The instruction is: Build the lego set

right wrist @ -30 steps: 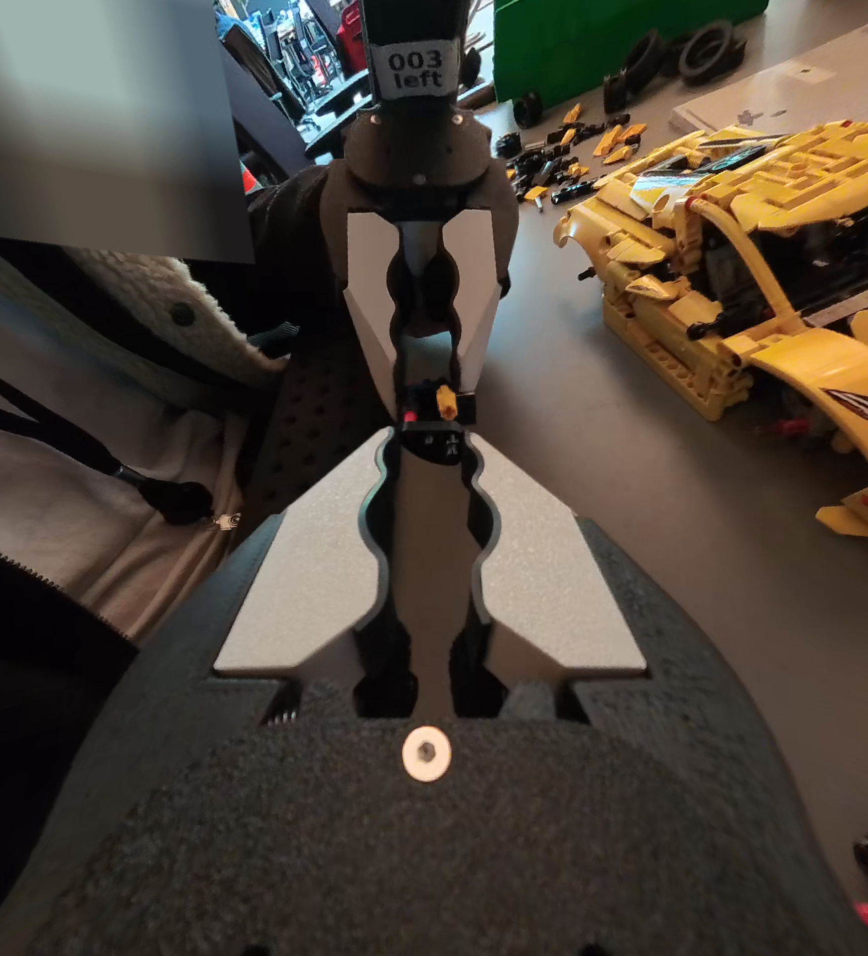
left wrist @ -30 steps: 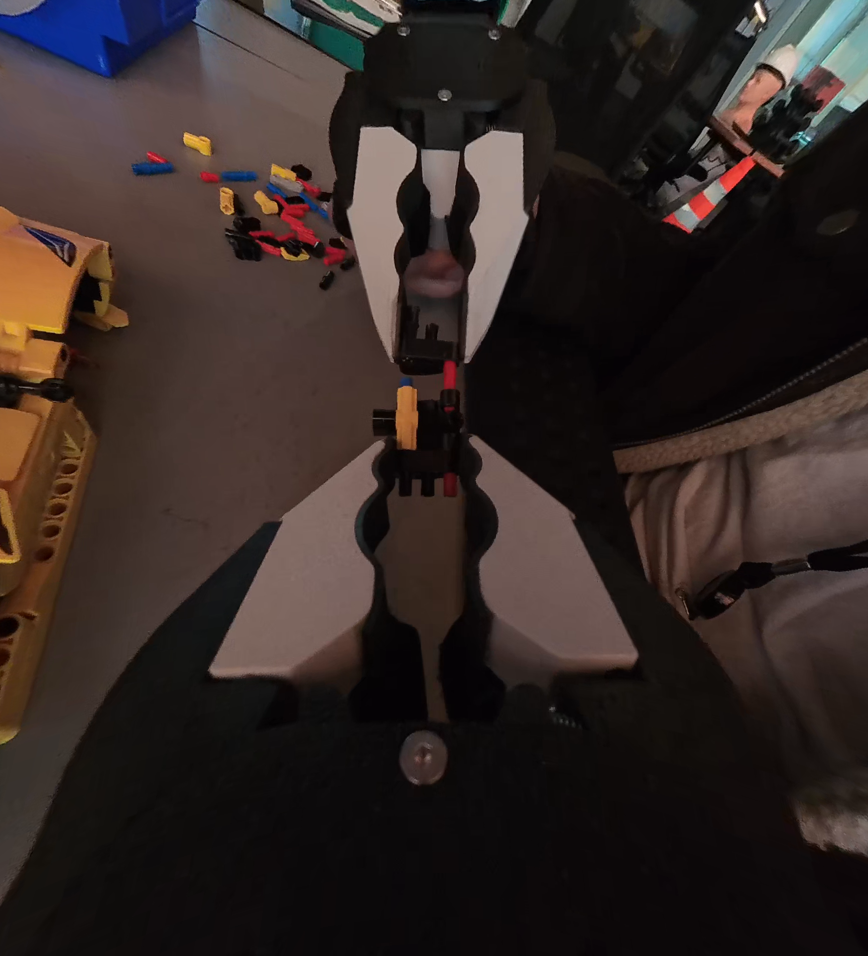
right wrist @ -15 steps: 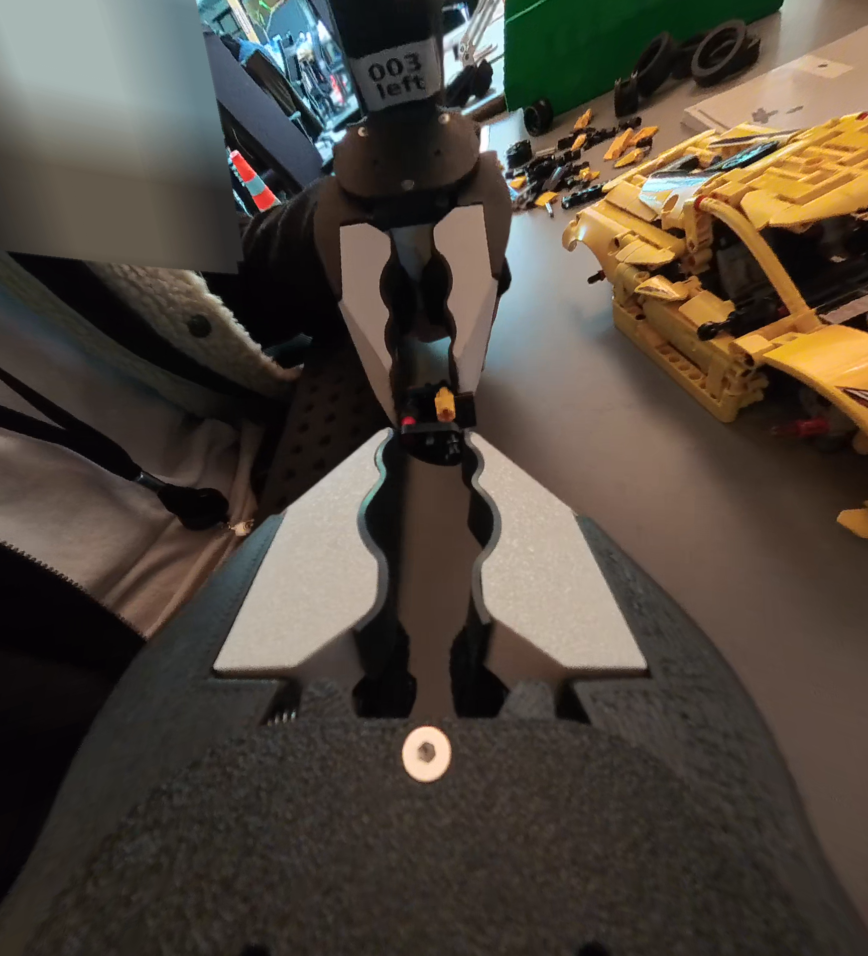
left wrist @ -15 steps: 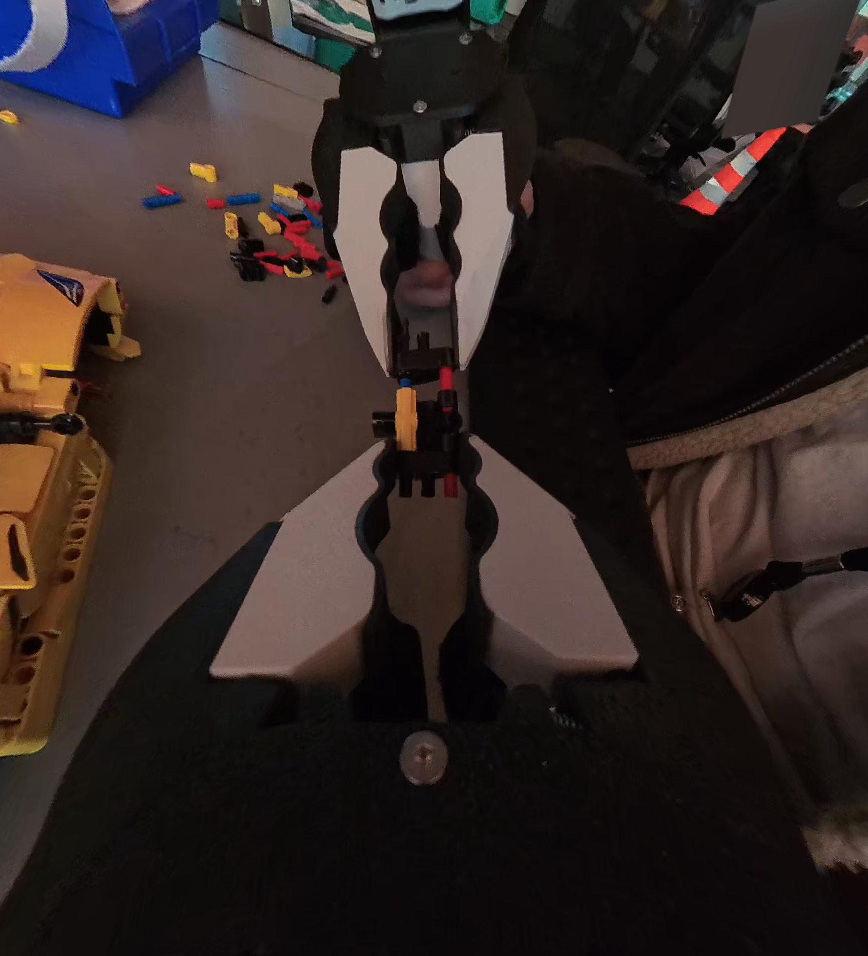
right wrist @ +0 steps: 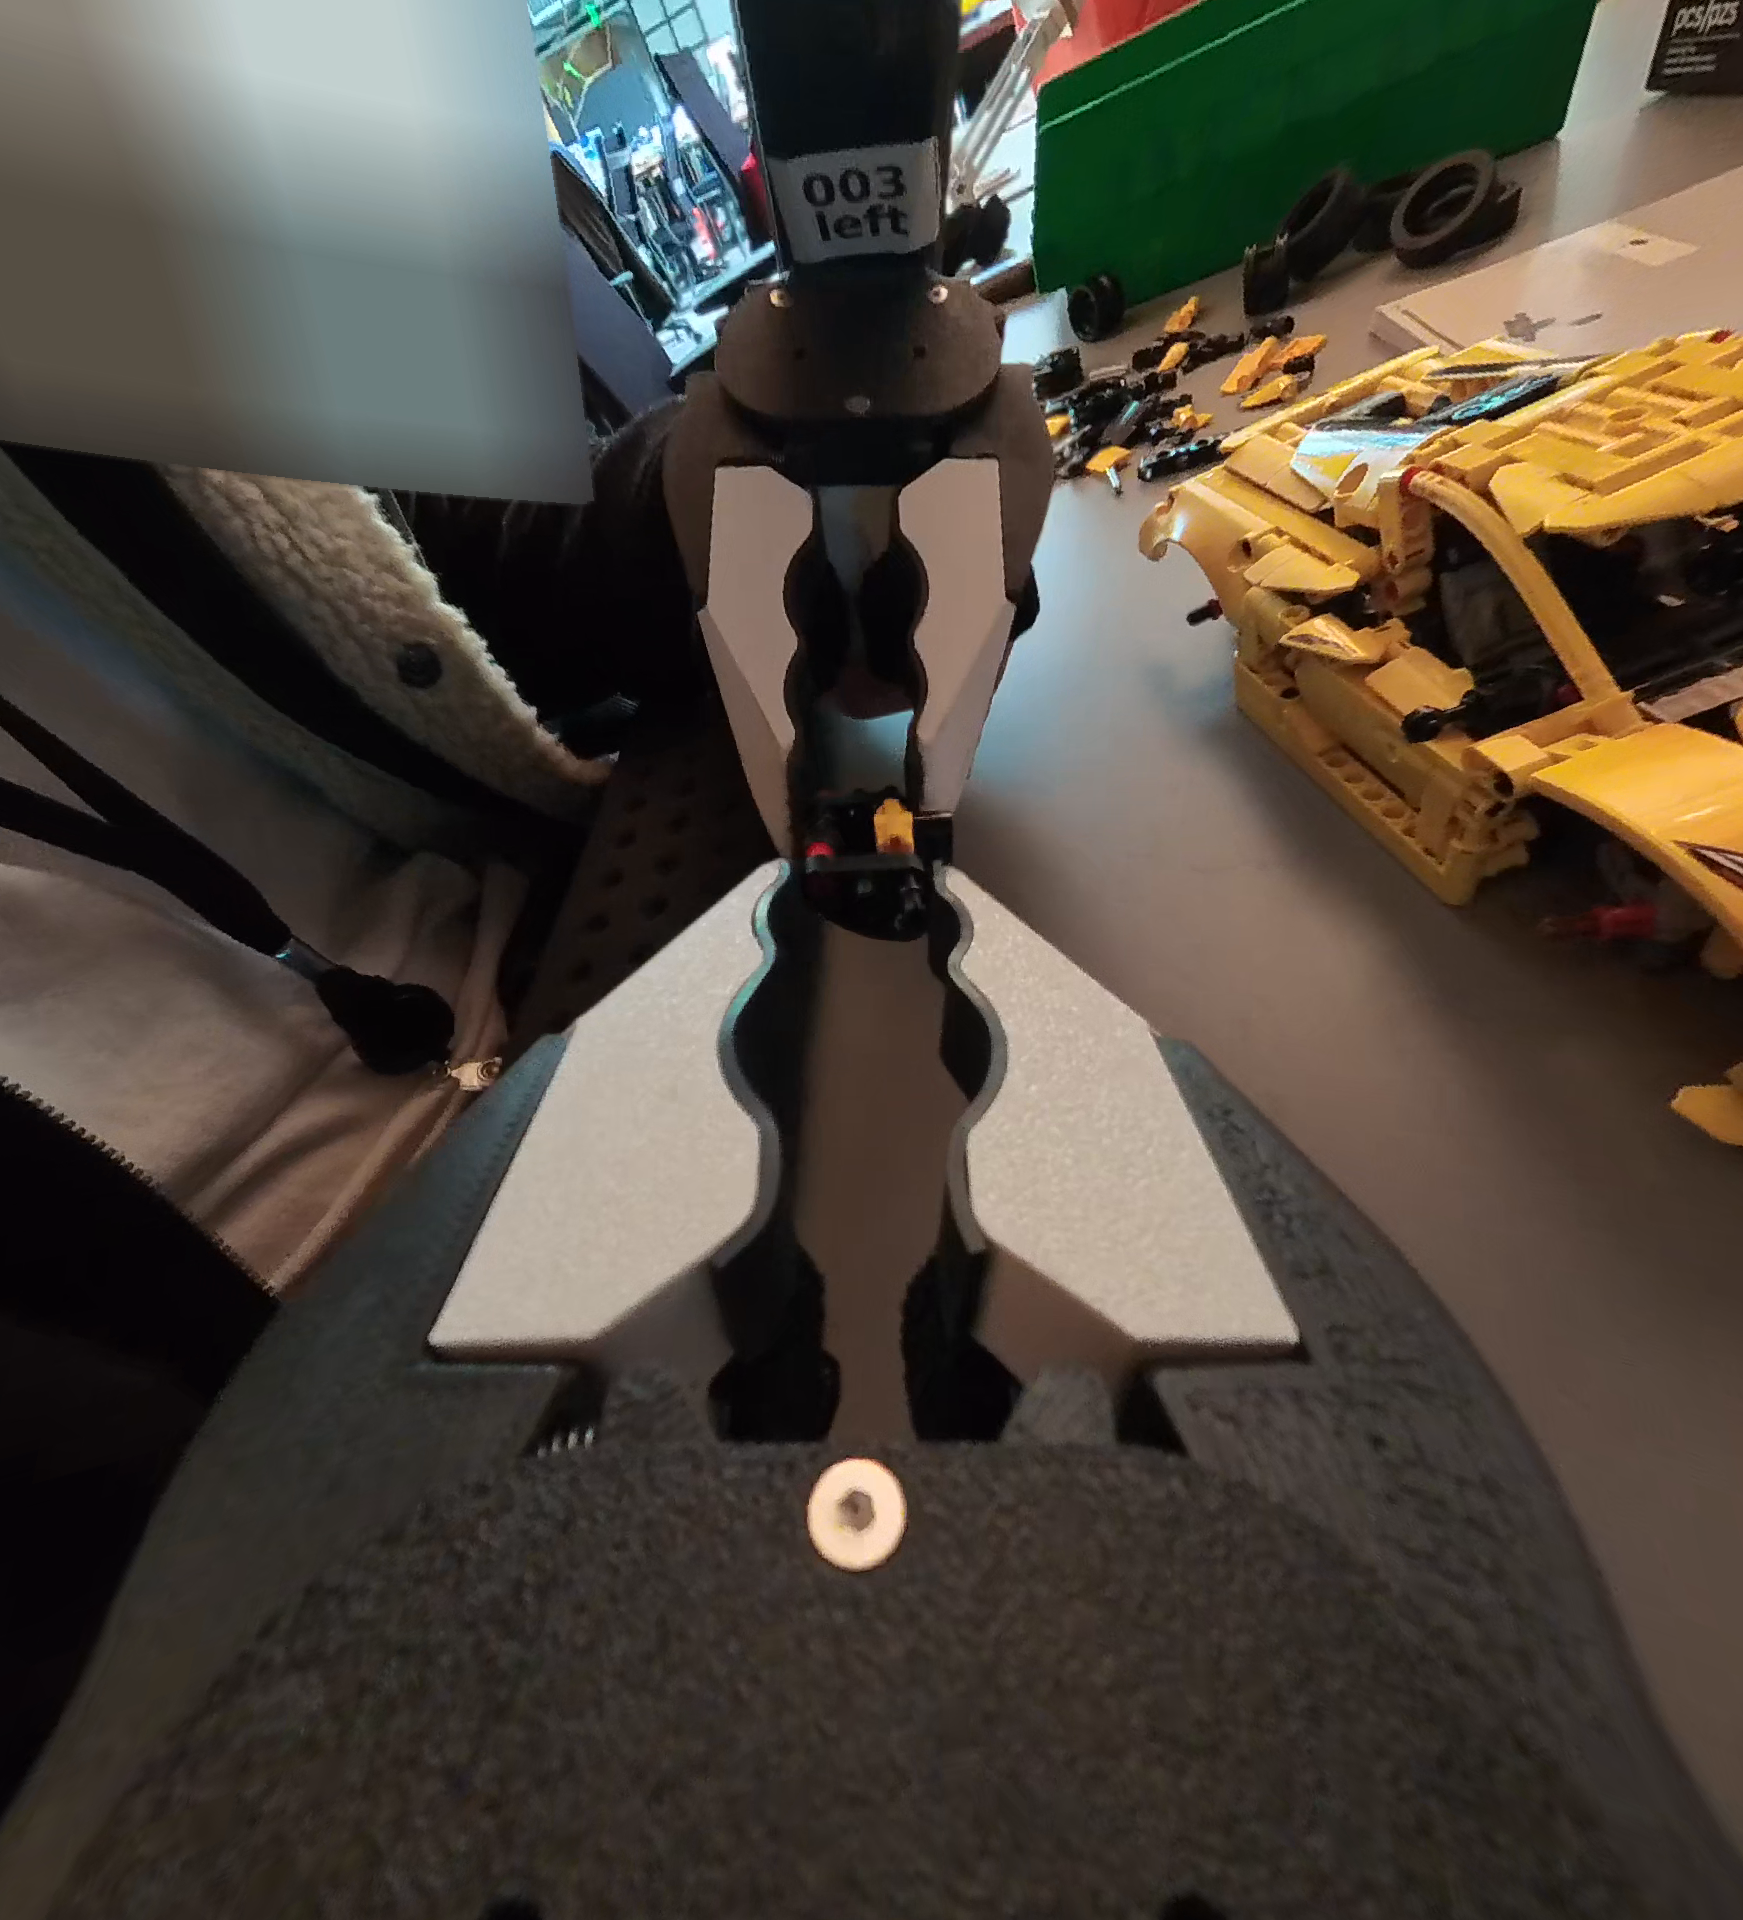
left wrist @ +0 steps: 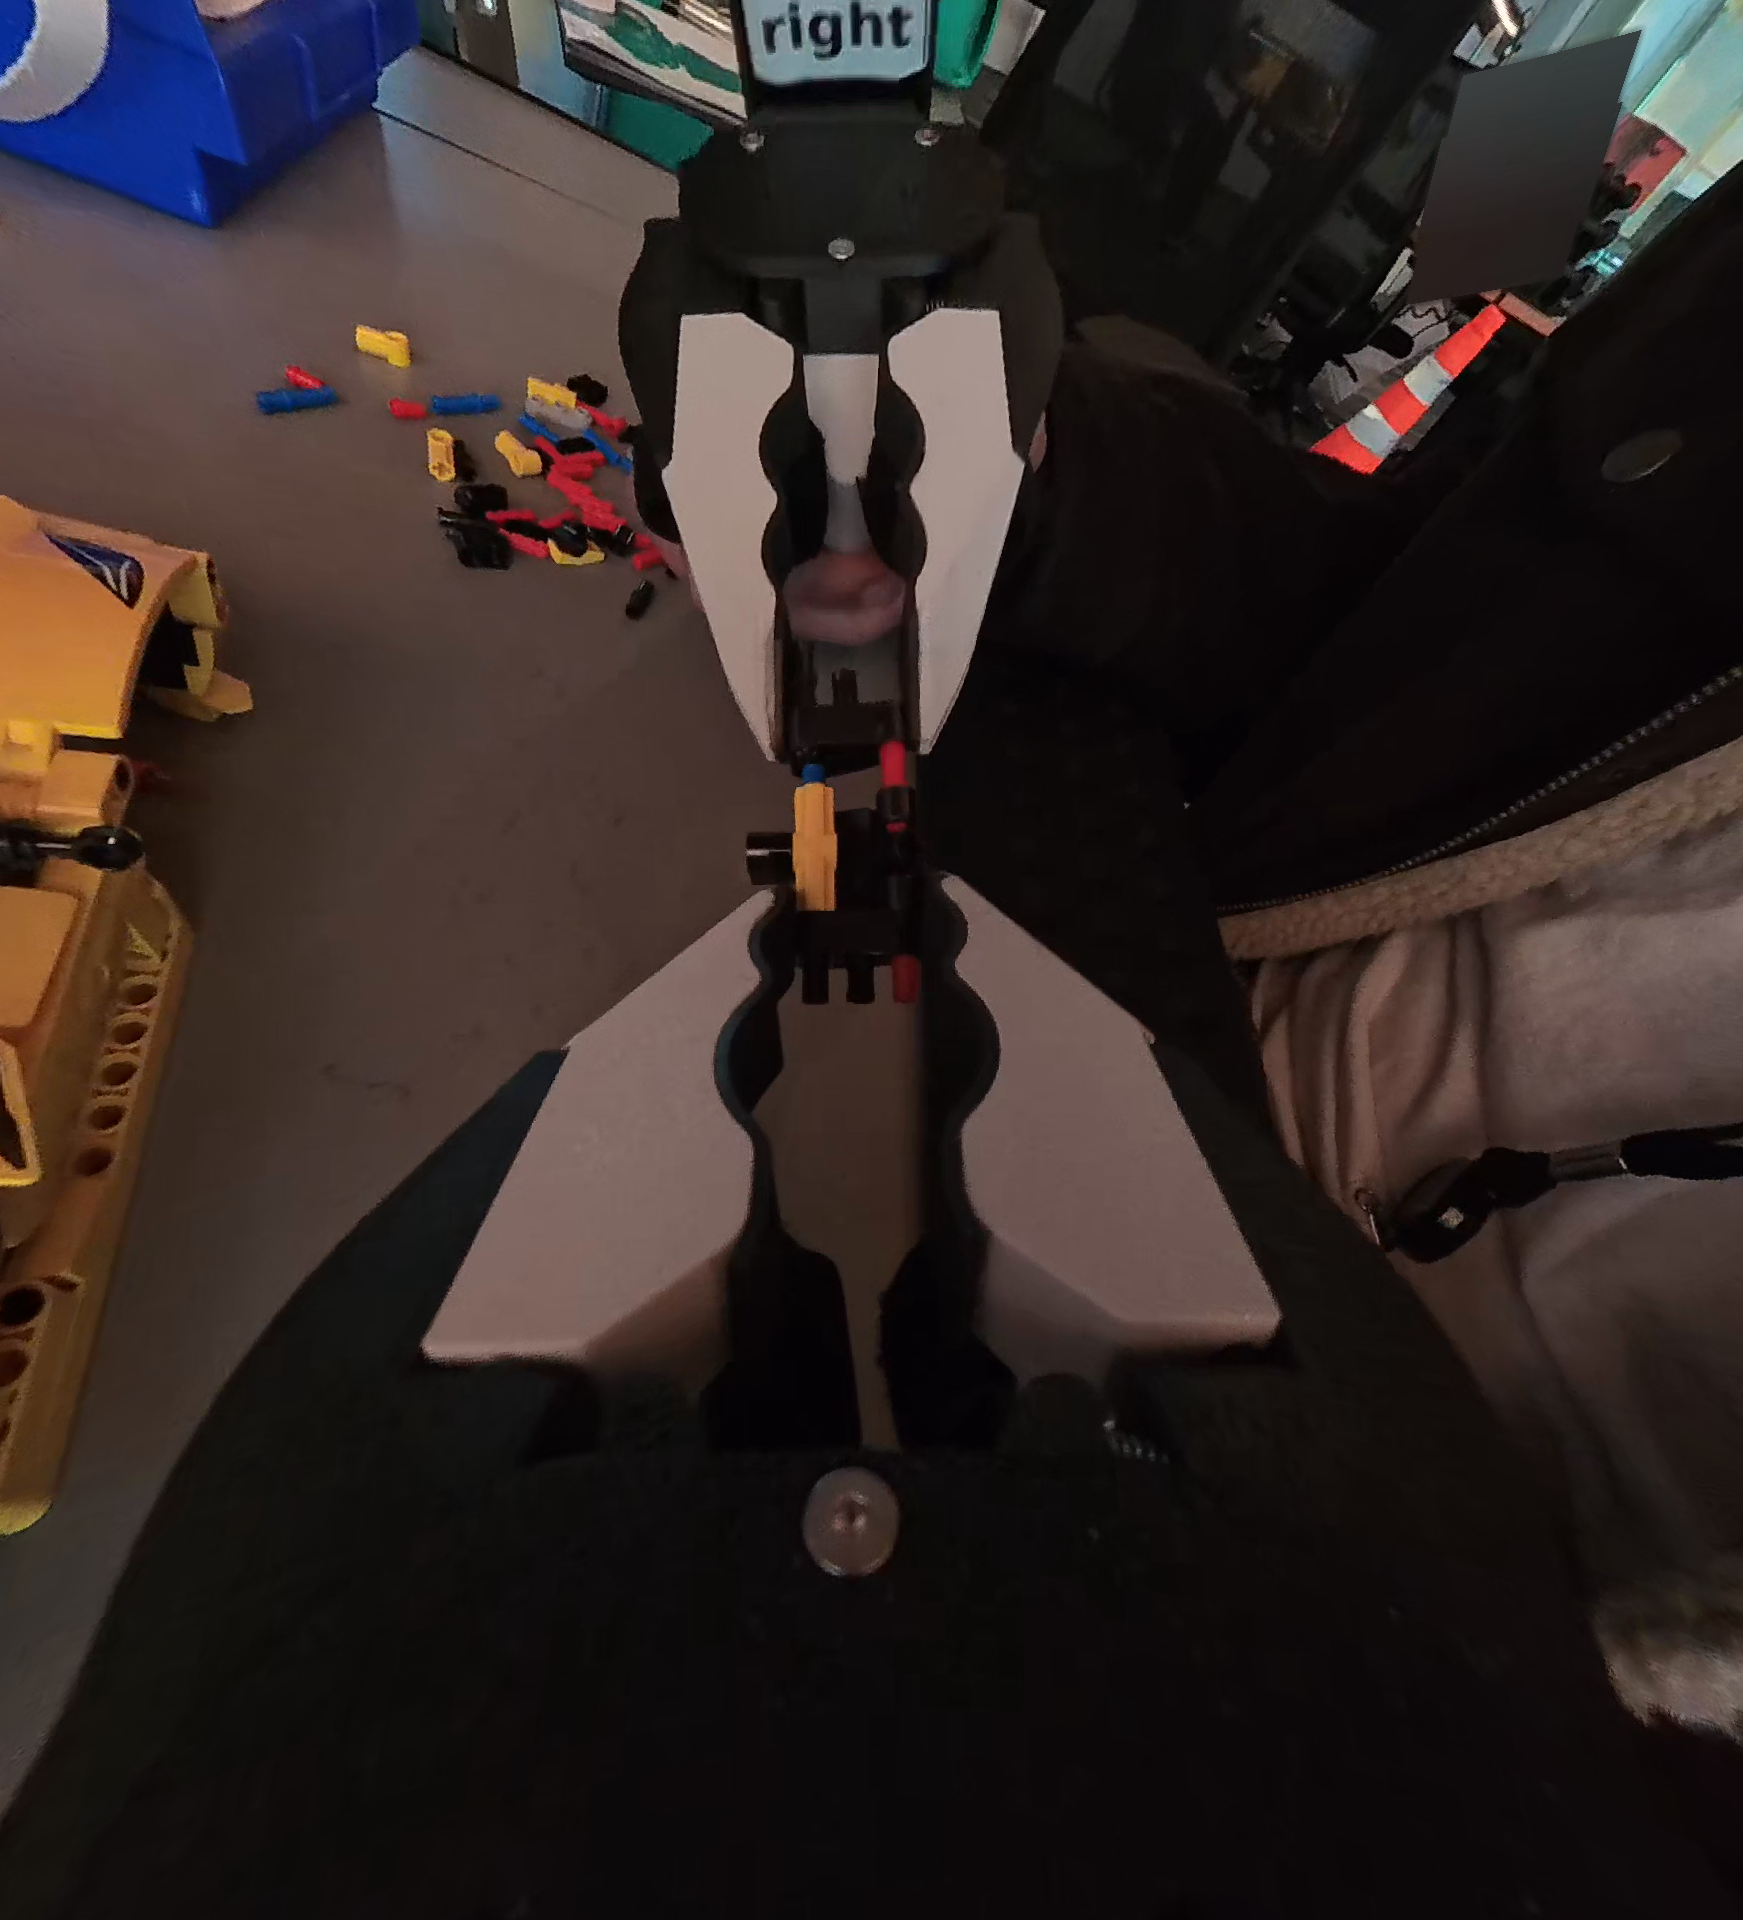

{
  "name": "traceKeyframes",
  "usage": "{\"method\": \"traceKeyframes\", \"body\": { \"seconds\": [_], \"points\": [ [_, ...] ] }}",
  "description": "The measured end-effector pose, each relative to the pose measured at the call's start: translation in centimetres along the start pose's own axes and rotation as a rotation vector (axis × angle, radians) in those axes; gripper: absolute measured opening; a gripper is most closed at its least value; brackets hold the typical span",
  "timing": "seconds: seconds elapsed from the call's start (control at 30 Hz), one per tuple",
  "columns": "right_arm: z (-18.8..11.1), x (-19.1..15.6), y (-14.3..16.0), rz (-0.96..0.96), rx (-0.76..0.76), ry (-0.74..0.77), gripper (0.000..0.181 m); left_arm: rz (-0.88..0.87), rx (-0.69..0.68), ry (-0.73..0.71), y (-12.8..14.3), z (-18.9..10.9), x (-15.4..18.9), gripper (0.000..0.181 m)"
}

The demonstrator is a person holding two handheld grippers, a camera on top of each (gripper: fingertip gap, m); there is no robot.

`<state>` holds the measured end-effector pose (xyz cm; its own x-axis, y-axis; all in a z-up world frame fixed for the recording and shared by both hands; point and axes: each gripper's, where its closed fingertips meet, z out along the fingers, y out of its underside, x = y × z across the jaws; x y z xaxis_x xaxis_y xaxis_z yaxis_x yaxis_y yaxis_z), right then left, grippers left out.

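Note:
My left gripper (left wrist: pixel 851 906) is shut on a small black Lego sub-assembly (left wrist: pixel 862 873) with a yellow connector, red pins and a blue pin. My right gripper (left wrist: pixel 846 746) faces it tip to tip and is shut on a small black piece (left wrist: pixel 844 725), which sits just off the blue and red pin ends. In the right wrist view my right gripper (right wrist: pixel 862 883) holds the black piece (right wrist: pixel 872 902) against the sub-assembly (right wrist: pixel 877 831) in the left gripper (right wrist: pixel 865 816). The yellow Lego car (left wrist: pixel 15 935) (right wrist: pixel 1521 623) lies on the grey table.
Loose red, blue, yellow and black pieces (left wrist: pixel 534 488) lie behind the grippers, and more yellow and black pieces (right wrist: pixel 1158 384) beside the car. There is a blue bin (left wrist: pixel 119 94), a green bin (right wrist: pixel 1262 135), tyres (right wrist: pixel 1449 208) and a booklet (right wrist: pixel 1573 281). A person's jacket is close by. The tips of both grippers are at nearly the same place.
Both grippers stay shut and tip to tip. The pair has drifted slightly, so the car and the loose pieces have shifted in both views.

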<state>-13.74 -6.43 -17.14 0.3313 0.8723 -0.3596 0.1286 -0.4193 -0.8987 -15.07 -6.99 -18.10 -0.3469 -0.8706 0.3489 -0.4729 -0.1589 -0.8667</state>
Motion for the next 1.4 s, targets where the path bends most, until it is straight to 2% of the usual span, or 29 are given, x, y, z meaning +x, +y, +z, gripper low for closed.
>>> {"method": "traceKeyframes", "body": {
  "seconds": [0.2, 0.3, 0.37, 0.43, 0.5, 0.57, 0.67, 0.73, 0.8, 0.93, 1.03, 1.4],
  "points": [
    [0.5, 0.4, 0.1, 0.033, -0.013, 0.011, 0.023, -0.037, 0.014, 0.003, -0.2, 0.2, -0.3, 0.024],
    [1.1, 0.7, 0.3, -0.033, -0.048, 0.069, 0.026, -0.063, 0.027, 0.004, -0.4, 0.3, -0.5, 0.024],
    [1.0, 0.8, -0.3, -0.066, -0.012, 0.090, 0.027, -0.077, 0.055, 0.007, -0.8, 0.0, -0.6, 0.024],
    [0.5, 1.4, -1.0, -0.082, 0.022, 0.136, 0.041, -0.119, 0.088, -0.007, -1.2, -0.4, -1.2, 0.024],
    [0.0, 2.5, -2.2, -0.129, 0.071, 0.240, 0.062, -0.206, 0.161, -0.021, -2.0, -1.3, -2.2, 0.024],
    [-0.4, 4.1, -3.6, -0.230, 0.082, 0.453, 0.071, -0.317, 0.261, -0.029, -2.9, -2.4, -3.5, 0.024],
    [-0.3, 4.7, -5.8, -0.392, 0.111, 0.774, 0.072, -0.474, 0.446, 0.058, -4.7, -4.1, -3.9, 0.024],
    [0.8, 4.2, -6.6, -0.515, 0.093, 0.877, 0.070, -0.550, 0.545, 0.166, -5.7, -4.9, -3.4, 0.024],
    [1.7, 3.5, -7.3, -0.598, 0.091, 0.898, 0.073, -0.597, 0.625, 0.277, -6.7, -5.7, -2.7, 0.024],
    [1.6, 2.8, -8.4, -0.615, 0.149, 0.893, 0.067, -0.629, 0.670, 0.419, -7.5, -6.2, -1.4, 0.023],
    [1.3, 1.7, -9.3, -0.668, 0.188, 0.891, 0.049, -0.668, 0.693, 0.471, -7.7, -6.0, -1.2, 0.023],
    [1.4, 2.6, -8.1, -0.717, 0.083, 0.926, 0.058, -0.751, 0.696, 0.530, -7.5, -5.1, -1.3, 0.024]
  ]
}}
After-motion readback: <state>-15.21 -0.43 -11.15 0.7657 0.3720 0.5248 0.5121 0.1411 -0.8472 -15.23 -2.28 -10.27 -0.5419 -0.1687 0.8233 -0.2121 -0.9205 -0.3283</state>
